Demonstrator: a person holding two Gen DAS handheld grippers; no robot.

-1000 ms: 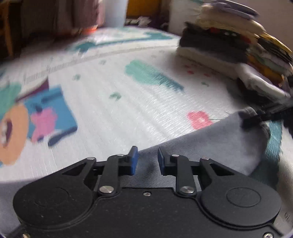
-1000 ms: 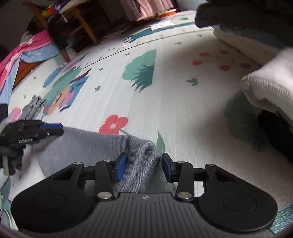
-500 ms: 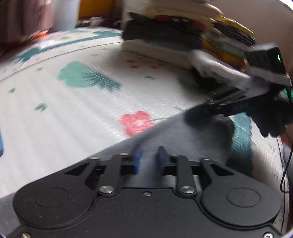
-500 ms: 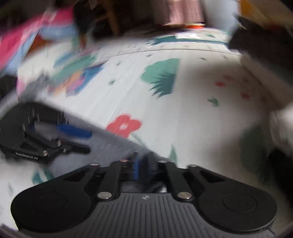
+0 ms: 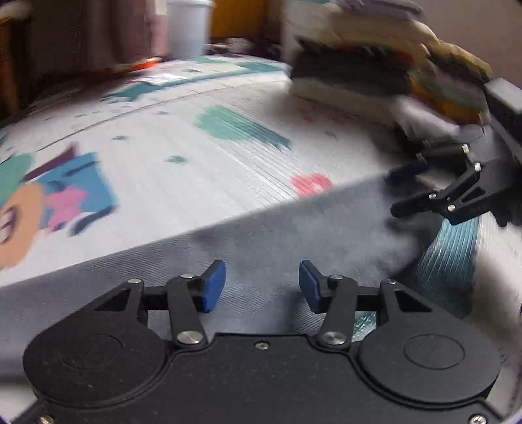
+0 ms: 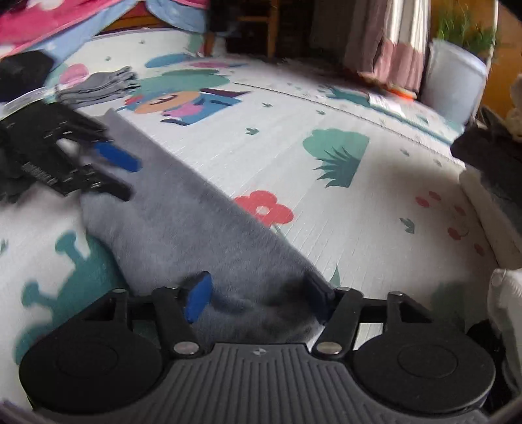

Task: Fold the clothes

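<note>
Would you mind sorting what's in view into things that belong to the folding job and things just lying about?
In the job:
grey garment
left gripper
right gripper
stack of folded clothes

Lying about:
white pot with plant
pink cloth
play mat

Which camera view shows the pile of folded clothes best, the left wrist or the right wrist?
The left wrist view shows the pile of folded clothes best: many stacked layers are visible at the upper right, though blurred. The right wrist view catches only its dark and white edge at the right border.
</note>
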